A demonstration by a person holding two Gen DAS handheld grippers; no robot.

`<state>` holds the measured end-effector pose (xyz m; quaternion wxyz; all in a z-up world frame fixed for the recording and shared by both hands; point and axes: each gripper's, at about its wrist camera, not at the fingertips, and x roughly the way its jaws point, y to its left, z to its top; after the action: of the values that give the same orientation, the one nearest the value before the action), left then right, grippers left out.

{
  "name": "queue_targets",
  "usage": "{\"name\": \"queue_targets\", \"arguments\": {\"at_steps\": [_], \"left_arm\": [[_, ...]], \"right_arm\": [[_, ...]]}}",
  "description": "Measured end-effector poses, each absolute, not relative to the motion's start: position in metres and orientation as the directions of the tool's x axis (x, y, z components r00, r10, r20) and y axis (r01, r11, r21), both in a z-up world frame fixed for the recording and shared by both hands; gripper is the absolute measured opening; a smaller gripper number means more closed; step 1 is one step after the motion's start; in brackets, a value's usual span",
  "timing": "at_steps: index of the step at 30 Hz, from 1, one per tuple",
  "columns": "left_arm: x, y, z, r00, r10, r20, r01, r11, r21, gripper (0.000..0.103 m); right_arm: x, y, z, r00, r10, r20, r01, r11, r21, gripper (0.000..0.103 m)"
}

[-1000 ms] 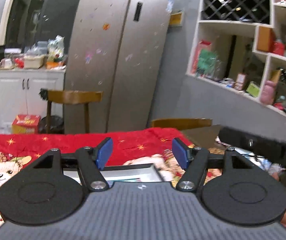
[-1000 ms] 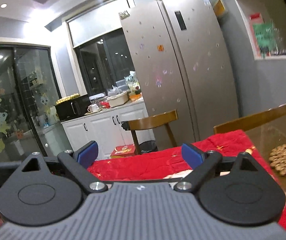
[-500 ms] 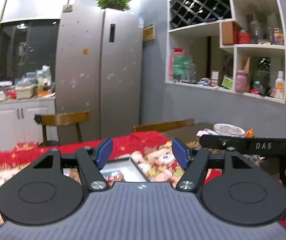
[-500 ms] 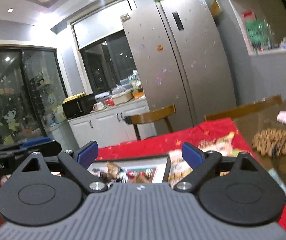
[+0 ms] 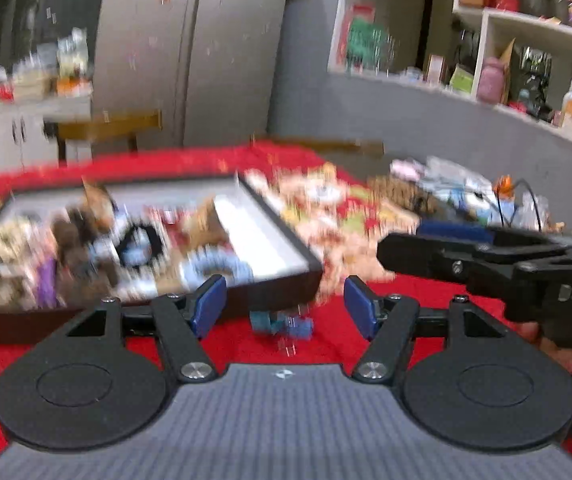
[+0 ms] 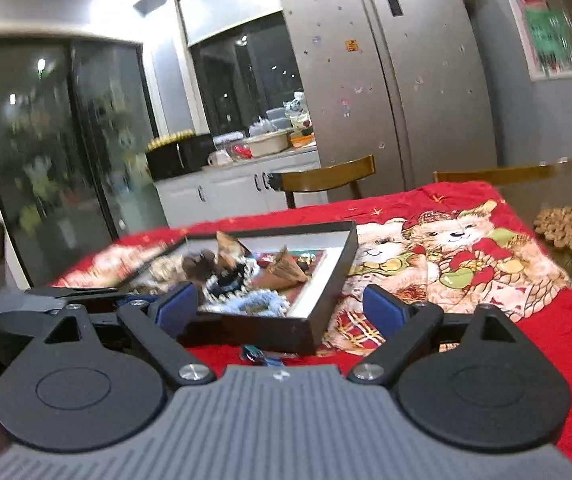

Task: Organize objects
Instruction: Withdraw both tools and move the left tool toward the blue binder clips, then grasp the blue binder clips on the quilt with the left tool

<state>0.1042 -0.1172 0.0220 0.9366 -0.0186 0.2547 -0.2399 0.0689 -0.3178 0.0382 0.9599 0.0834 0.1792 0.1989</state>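
A shallow black tray (image 5: pixel 286 244) with a white floor sits on the red tablecloth, full of several small items: hair ties, wrappers, a blue scrunchie (image 5: pixel 218 268). It also shows in the right wrist view (image 6: pixel 326 280). A small blue packet (image 5: pixel 282 322) lies on the cloth just in front of the tray; its edge shows in the right wrist view (image 6: pixel 256 354). My left gripper (image 5: pixel 280 304) is open and empty above that packet. My right gripper (image 6: pixel 280 308) is open and empty, aimed at the tray's near corner. It shows from the side in the left wrist view (image 5: pixel 426 246).
The red bear-print tablecloth (image 6: pixel 466 264) covers the table. A woven trivet (image 6: pixel 566 224) and clutter (image 5: pixel 466 192) lie at the right end. Wooden chairs (image 6: pixel 326 178) stand behind the table, with a fridge (image 6: pixel 386 80) and wall shelves (image 5: pixel 486 40) beyond.
Both grippers have tilted down from the room toward the table. The tray and the blue packet have come into view close in front. Both stay open.
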Motion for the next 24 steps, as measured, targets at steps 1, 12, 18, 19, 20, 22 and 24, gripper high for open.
{"name": "queue_targets", "arguments": {"at_steps": [1, 12, 18, 19, 20, 22, 24], "left_arm": [[0.110, -0.118, 0.019, 0.742, -0.461, -0.487, 0.435, 0.884, -0.174, 0.070], [0.131, -0.127, -0.011, 0.719, -0.424, -0.551, 0.416, 0.897, -0.148, 0.069], [0.140, -0.127, -0.006, 0.717, -0.397, -0.573, 0.375, 0.913, -0.162, 0.049], [0.142, -0.126, -0.005, 0.716, -0.399, -0.573, 0.372, 0.912, -0.170, 0.048], [0.144, -0.126, -0.006, 0.712, -0.409, -0.570, 0.376, 0.909, -0.182, 0.045], [0.147, -0.127, -0.005, 0.706, -0.424, -0.567, 0.392, 0.901, -0.186, 0.038], [0.146, -0.129, -0.005, 0.705, -0.431, -0.562, 0.411, 0.895, -0.171, 0.033]], "right_arm": [[0.071, -0.317, 0.037, 0.846, 0.423, -0.324, -0.355, 0.901, 0.249, 0.094], [0.091, -0.331, 0.018, 0.847, 0.251, -0.468, -0.139, 0.955, 0.260, 0.089], [0.097, -0.334, 0.014, 0.819, 0.295, -0.492, -0.158, 0.941, 0.300, 0.089], [0.097, -0.334, 0.013, 0.818, 0.295, -0.493, -0.162, 0.941, 0.296, 0.089], [0.098, -0.333, 0.013, 0.817, 0.298, -0.494, -0.164, 0.941, 0.296, 0.089], [0.098, -0.333, 0.013, 0.813, 0.310, -0.493, -0.170, 0.936, 0.307, 0.089], [0.097, -0.334, 0.014, 0.811, 0.320, -0.490, -0.176, 0.932, 0.318, 0.089]]}}
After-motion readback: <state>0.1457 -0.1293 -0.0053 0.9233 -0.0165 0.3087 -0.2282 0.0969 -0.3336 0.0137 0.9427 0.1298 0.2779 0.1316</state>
